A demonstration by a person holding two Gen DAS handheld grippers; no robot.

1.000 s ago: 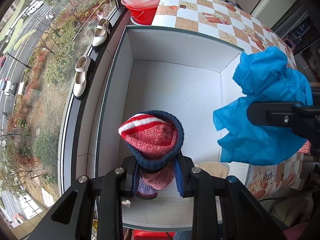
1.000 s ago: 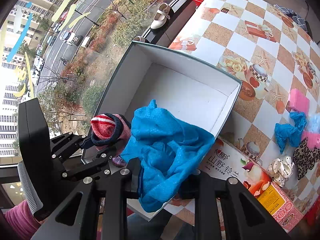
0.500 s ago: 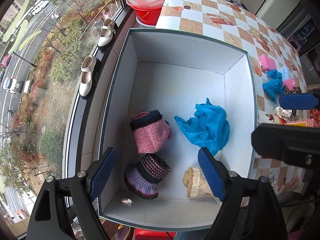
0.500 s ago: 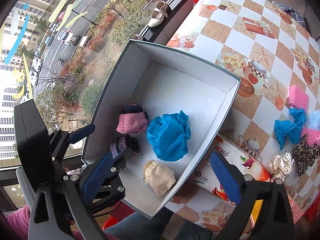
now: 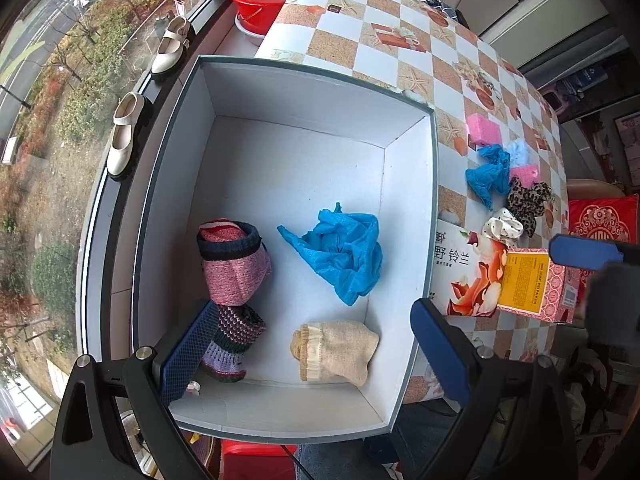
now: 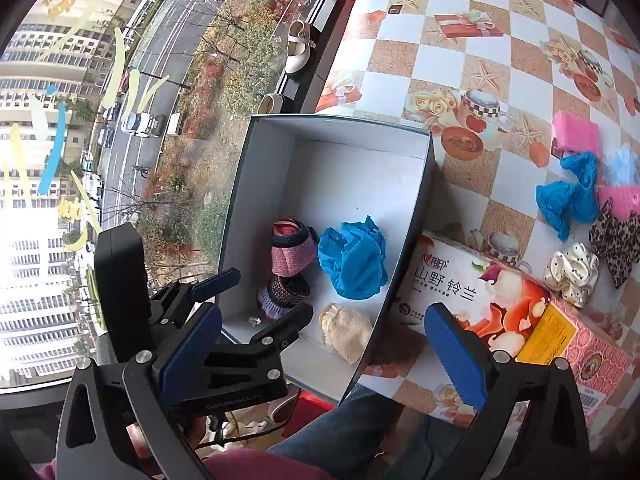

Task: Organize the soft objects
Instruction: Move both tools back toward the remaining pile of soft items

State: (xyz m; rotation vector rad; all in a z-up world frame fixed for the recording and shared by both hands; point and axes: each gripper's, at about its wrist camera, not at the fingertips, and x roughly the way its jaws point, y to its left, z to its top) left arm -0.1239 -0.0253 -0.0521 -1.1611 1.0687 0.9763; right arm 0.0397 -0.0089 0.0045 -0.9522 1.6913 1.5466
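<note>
Everything is placed here relative to the open box [image 5: 412, 240] at the table's window edge. Against its left wall, a pink knitted sock [image 5: 234, 268] is seen lying touching a purple striped sock [image 5: 236, 340] nearer the front. Both are judged to have been dropped there so that like goes with like. Toward the middle a crumpled blue cloth [image 5: 344, 252] is laid, and at the front a beige sock [image 5: 336, 352].

The left gripper [image 5: 316, 352] is held above the box's front edge. Its jaws have just been opening and now stand wide, with nothing pressed between the pads. To the box's right, the right gripper [image 6: 324, 352] is spread fully and empty, over a printed carton [image 6: 500, 304].

Further right on the table, another blue cloth [image 6: 568, 196], pink sponges [image 6: 576, 134], a spotted scrunchie [image 6: 572, 272] and a leopard-print bow [image 6: 616, 240] are left unsorted.

A small object in the box's front-left corner cannot be identified. The purple sock is partly covered by a finger pad.
</note>
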